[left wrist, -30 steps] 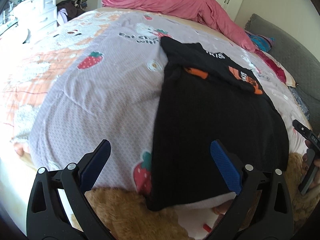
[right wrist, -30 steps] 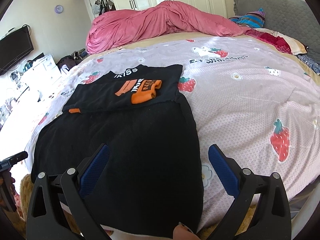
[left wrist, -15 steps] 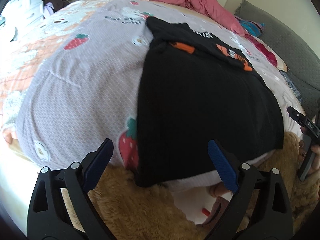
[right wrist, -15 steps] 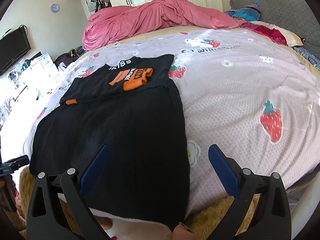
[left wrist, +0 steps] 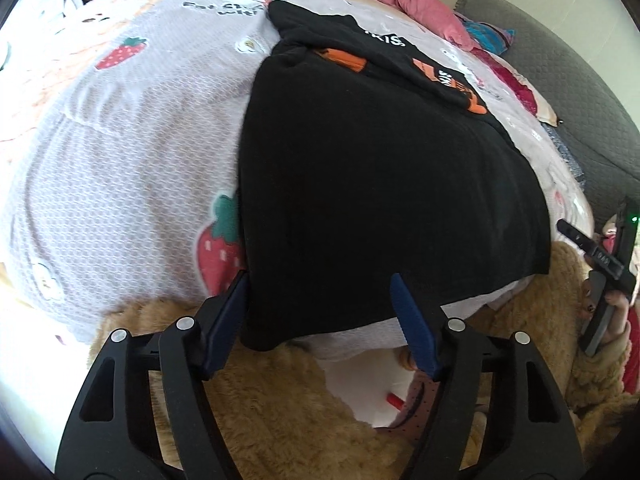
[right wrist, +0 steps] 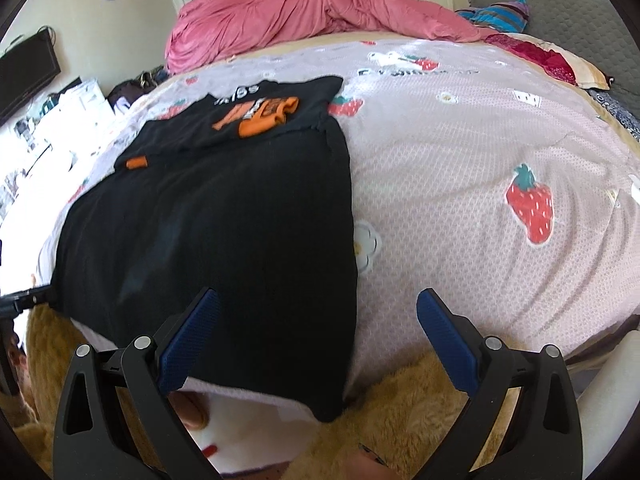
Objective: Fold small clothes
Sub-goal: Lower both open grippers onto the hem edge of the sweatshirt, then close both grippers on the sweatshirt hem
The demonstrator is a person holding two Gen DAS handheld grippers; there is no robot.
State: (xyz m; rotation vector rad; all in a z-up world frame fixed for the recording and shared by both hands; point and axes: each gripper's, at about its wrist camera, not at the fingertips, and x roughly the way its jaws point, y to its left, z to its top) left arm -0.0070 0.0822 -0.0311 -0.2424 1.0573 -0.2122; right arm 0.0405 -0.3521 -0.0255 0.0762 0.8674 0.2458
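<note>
A black garment with orange patches and white lettering lies flat on the bed, its near hem hanging over the bed's edge; it also shows in the right wrist view. My left gripper is open, its jaws on either side of the hem's near left corner, not closed on it. My right gripper is open, with the hem's near right corner between its jaws. The right gripper also shows at the right edge of the left wrist view.
The bed carries a lilac strawberry-print sheet. A pink duvet is heaped at the far end. A grey headboard and pillows lie to the right. My fuzzy tan top fills the near foreground.
Both grippers have dropped and moved in toward the garment's near hem, which now sits between their jaws. The left gripper's jaws have narrowed somewhat. The garment has not moved.
</note>
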